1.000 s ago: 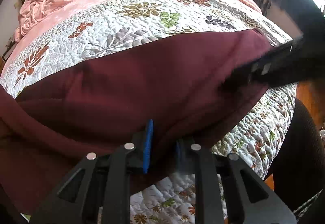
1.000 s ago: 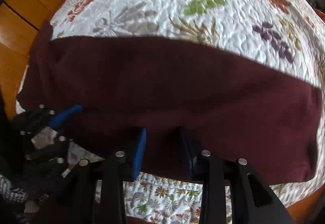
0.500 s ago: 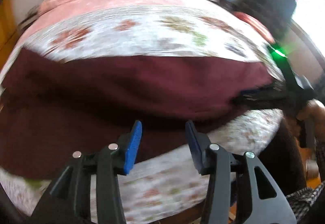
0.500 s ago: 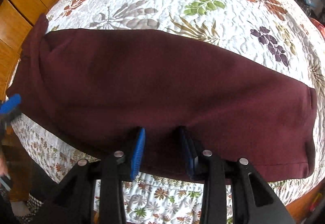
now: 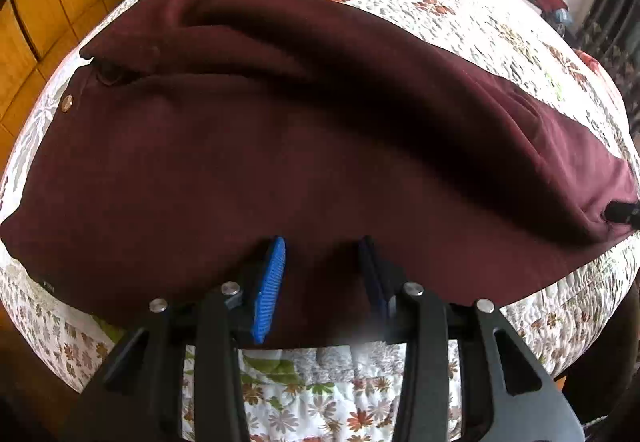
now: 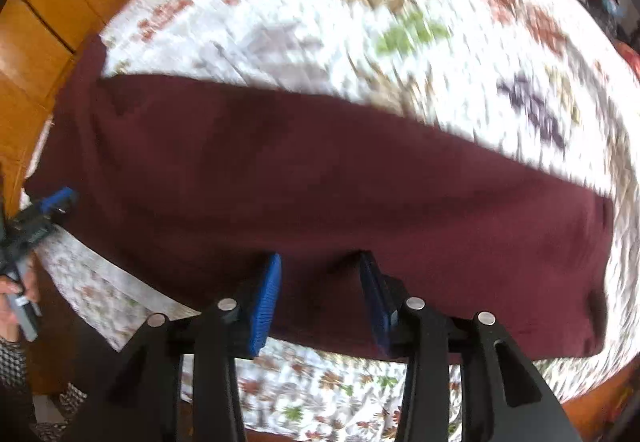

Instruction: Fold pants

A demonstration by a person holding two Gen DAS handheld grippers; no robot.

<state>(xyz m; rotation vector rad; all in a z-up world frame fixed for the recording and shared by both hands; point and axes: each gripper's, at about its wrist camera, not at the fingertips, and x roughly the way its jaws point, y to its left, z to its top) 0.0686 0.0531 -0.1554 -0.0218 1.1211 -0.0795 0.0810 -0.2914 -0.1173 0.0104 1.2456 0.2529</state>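
Lying crosswise, pants (image 5: 304,145), waistband seemingly leftward.

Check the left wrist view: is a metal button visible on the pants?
Yes, a round metal button shows on the maroon pants near their left end.

Floral quilted bed (image 5: 460,21), wooden wardrobe (image 5: 44,13)

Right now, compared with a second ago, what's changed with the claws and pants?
The left claw let go of the pants, swung left to the buttoned waist end, and straddles their near edge. The right claw stayed on the near edge; pants still lie across the quilt.
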